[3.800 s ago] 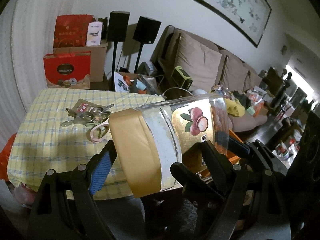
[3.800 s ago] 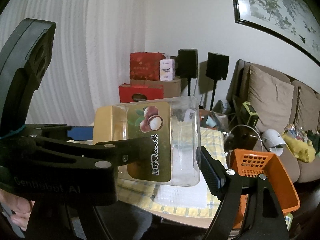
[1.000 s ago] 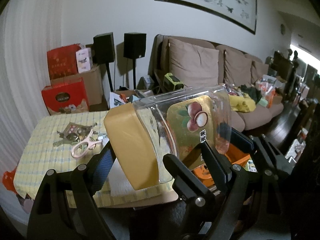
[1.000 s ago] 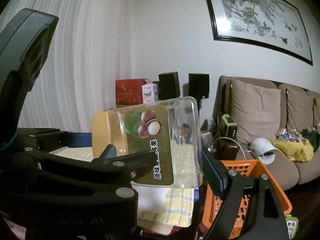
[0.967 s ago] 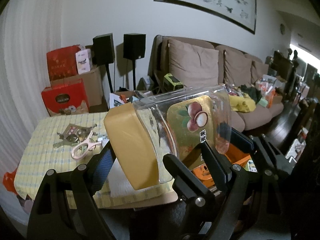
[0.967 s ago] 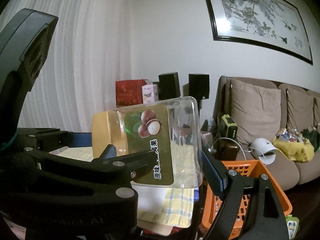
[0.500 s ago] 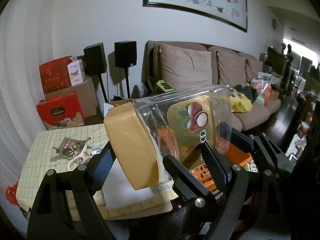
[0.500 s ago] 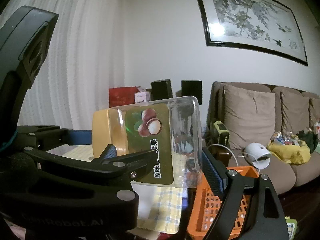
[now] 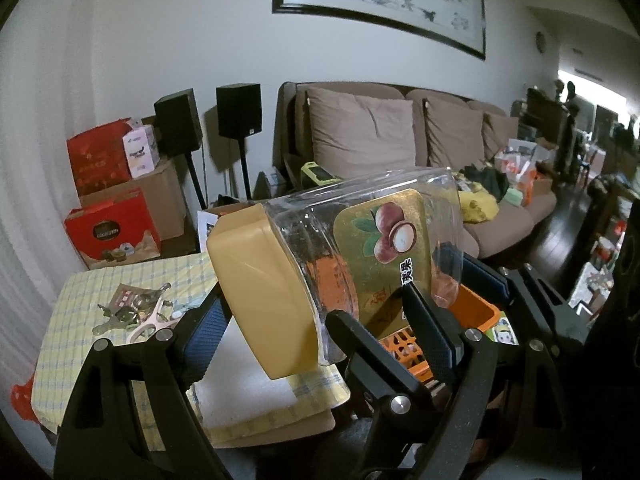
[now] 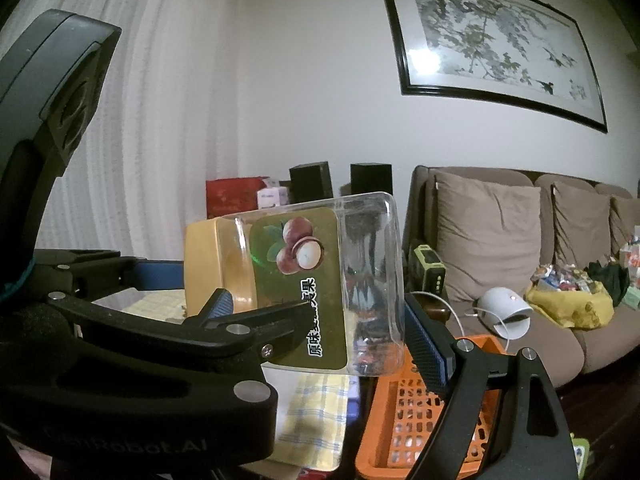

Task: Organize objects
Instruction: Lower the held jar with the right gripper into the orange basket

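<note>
In the left wrist view, a table (image 9: 72, 344) covered with a yellow checked cloth is seen below and to the left, its near edge lying just under the jar, and an orange basket (image 9: 480, 316) stands beside that edge on the right; beyond it the dark floor in front of the sofa (image 9: 400, 136) is free. The clear jar (image 9: 360, 256) is held in the air on its side, tilted, with the tan lid (image 9: 264, 292) toward the left. The left gripper (image 9: 320, 328) is spread wide and is closed on the jar, one blue pad (image 9: 204, 336) being pressed against the lid. The gold label with nuts is turned to the camera, and the jar looks empty. In the right wrist view, the basket is seen directly below the jar's base, with the cloth edge to its left. The right gripper (image 10: 332, 332) is also spread wide around the jar (image 10: 320, 280), its right pad (image 10: 424, 344) touching the clear base; the contact of the other finger cannot be told, because it is hidden by the left gripper's frame.
</note>
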A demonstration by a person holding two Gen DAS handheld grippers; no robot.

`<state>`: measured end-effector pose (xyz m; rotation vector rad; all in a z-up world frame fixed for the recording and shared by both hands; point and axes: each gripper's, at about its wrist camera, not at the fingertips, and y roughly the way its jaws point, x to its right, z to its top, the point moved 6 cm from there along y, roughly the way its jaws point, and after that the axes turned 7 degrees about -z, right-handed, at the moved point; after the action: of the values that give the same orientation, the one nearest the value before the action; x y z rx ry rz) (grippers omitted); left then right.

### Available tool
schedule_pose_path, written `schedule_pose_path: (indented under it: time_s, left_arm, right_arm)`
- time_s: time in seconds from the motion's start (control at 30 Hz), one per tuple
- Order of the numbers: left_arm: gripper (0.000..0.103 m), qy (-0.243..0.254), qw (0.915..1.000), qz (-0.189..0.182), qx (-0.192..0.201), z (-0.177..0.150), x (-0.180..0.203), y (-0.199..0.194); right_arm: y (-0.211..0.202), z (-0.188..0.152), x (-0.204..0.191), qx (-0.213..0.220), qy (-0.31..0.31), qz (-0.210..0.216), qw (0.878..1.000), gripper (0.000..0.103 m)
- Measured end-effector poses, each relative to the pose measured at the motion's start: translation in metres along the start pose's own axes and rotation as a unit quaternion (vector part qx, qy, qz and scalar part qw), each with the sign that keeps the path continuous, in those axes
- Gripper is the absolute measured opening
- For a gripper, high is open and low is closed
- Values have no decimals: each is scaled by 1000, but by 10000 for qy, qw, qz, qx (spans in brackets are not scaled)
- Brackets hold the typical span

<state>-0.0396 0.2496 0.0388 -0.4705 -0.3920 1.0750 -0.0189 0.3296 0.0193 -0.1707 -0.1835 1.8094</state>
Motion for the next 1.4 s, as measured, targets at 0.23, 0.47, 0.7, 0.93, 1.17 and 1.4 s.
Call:
schedule_pose_path:
  time_s: [0.23, 0.47, 0.7, 0.93, 1.17, 1.4]
  left_arm:
    - [84, 89, 9999, -58, 79, 6, 12, 2]
    - [84, 128, 9998, -118, 81, 9, 17, 5]
    - [84, 192, 9996, -160, 120, 12, 23, 5]
    - [84, 286, 9993, -215, 114, 15, 30, 9]
    - [84, 370, 9989, -238, 137, 19, 39, 10]
    - [84, 413, 9986, -287, 162, 22, 47, 13]
  right_arm:
    - [-4, 4, 10, 63, 34, -86, 9999, 86]
    - [-5, 5, 18, 69, 46, -180, 9998, 86]
    - [-9, 7, 20, 105, 18, -241, 9997, 86]
    - [-8, 8, 27, 80, 10, -327, 9994, 86]
    - [-10, 9, 33, 100, 80, -393, 9991, 86]
    - [-11, 11, 41, 121, 78, -458, 9988, 86]
